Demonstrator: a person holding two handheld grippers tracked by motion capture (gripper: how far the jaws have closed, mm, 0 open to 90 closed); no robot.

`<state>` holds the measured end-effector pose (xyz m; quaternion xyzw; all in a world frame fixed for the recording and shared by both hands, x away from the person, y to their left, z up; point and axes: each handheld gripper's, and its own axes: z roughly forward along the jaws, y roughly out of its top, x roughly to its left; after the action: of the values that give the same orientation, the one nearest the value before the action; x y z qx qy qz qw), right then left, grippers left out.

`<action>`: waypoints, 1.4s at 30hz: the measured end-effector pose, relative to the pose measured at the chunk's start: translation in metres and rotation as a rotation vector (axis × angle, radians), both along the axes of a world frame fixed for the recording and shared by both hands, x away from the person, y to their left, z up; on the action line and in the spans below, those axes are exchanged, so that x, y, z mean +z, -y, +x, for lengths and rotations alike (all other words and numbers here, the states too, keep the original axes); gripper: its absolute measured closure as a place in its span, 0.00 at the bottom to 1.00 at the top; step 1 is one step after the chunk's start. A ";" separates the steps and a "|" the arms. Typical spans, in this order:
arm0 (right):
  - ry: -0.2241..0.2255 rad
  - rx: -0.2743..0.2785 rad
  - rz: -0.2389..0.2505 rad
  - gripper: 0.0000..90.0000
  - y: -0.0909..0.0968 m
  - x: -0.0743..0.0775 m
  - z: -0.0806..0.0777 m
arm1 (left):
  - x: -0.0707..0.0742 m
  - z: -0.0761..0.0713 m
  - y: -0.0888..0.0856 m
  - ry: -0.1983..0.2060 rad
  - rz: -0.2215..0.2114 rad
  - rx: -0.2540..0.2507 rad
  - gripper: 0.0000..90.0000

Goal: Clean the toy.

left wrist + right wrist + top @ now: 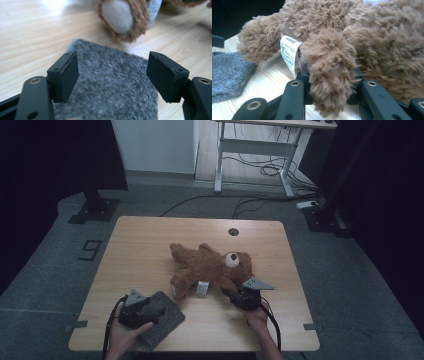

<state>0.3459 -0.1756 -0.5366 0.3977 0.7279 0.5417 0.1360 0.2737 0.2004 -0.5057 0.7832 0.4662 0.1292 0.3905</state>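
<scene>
Right gripper (329,97) clamped on teddy bear's (212,267) paw; left gripper (113,75) spread wide over grey cloth (162,317), just beside bear. Best lowered squarely before pinching the cloth's edge.

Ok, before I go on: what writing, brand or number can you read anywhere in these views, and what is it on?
"MINISO": top line of the white tag sewn on the brown teddy bear, right gripper view.
Smaller print below it on the tag: too small to read.
"9", or a "6" from the far side: dark mark on the grey floor left of the table, high view.
Nothing else is readable.
</scene>
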 end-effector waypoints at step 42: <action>-0.002 0.012 -0.005 0.74 0.002 -0.002 0.002 | -0.034 -0.005 0.050 -0.027 0.157 -0.113 0.14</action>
<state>0.3480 -0.1780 -0.5382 0.3937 0.7317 0.5402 0.1332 0.2687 0.1505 -0.5401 0.8382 0.4151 0.1325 0.3281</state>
